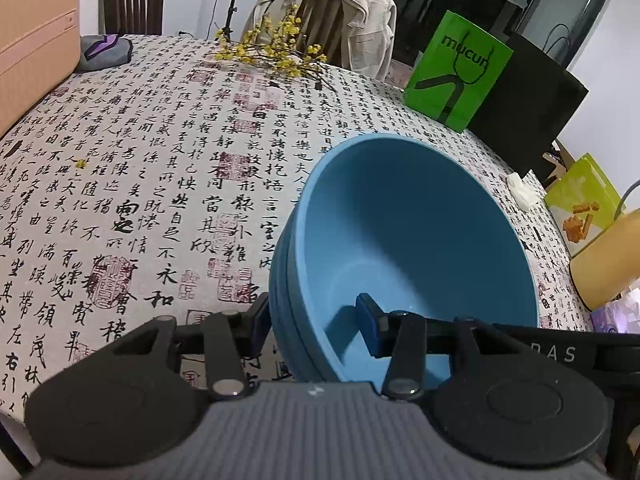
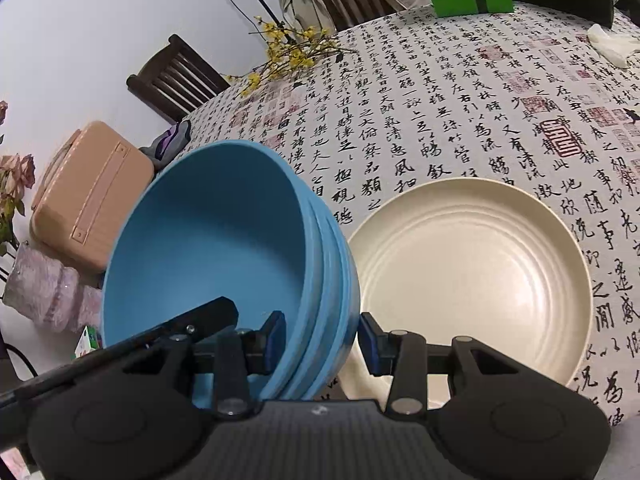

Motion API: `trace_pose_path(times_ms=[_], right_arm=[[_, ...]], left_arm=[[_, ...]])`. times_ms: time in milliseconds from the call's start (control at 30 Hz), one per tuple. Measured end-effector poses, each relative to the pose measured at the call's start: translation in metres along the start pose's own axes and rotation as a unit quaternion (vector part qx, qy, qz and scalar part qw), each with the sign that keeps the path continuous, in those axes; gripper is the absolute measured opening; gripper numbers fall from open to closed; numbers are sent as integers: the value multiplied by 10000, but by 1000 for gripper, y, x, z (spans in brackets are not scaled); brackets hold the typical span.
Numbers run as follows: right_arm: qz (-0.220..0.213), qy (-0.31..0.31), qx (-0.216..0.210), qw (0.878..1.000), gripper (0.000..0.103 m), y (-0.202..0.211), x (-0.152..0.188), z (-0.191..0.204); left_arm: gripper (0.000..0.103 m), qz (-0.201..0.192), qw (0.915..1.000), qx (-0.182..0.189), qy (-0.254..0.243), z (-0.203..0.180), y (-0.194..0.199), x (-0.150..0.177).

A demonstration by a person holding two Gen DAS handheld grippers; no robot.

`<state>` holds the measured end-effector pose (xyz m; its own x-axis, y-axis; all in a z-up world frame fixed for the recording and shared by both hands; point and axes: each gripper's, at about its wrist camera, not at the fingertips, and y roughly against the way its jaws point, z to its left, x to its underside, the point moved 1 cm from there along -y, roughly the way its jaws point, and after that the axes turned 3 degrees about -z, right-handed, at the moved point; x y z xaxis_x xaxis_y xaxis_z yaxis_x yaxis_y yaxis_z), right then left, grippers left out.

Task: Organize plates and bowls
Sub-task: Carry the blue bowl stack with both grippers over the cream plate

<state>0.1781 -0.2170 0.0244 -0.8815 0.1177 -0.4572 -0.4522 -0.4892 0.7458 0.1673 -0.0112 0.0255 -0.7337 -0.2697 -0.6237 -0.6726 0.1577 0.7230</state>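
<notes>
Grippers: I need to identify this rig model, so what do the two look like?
Both match: the left gripper and right gripper have a ribbed grey body, black linkage arms with silver pivot pins, round black side discs and blue finger pads. No cables or sleeves show.

Counts, both views:
- blue bowls [image 1: 420,216]: nested stack, 3 rims visible, maybe 4, exact number hard to tell
- cream plate [image 2: 472,264]: 1
- grippers: 2, left gripper [image 1: 316,320], right gripper [image 2: 322,338]
- chairs: 2, bare wooden chair [image 2: 176,80], chair with jacket [image 1: 324,12]
- jacket [image 1: 360,4]: 1
- green bag [image 1: 456,68]: 1
- black bag [image 1: 528,116]: 1
- pink case [image 2: 92,196]: 1
- yellow flower sprig [image 1: 276,48]: 1 bunch
- tablecloth [image 1: 160,160]: 1
</notes>
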Motion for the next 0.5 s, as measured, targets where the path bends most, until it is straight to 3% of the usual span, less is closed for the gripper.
trace_pose_path(times_ms=[500], right_arm=[[-150, -157, 59, 9997, 39, 16, -1, -22]], left_arm=[[46, 38, 9998, 113, -176, -25, -4, 2]])
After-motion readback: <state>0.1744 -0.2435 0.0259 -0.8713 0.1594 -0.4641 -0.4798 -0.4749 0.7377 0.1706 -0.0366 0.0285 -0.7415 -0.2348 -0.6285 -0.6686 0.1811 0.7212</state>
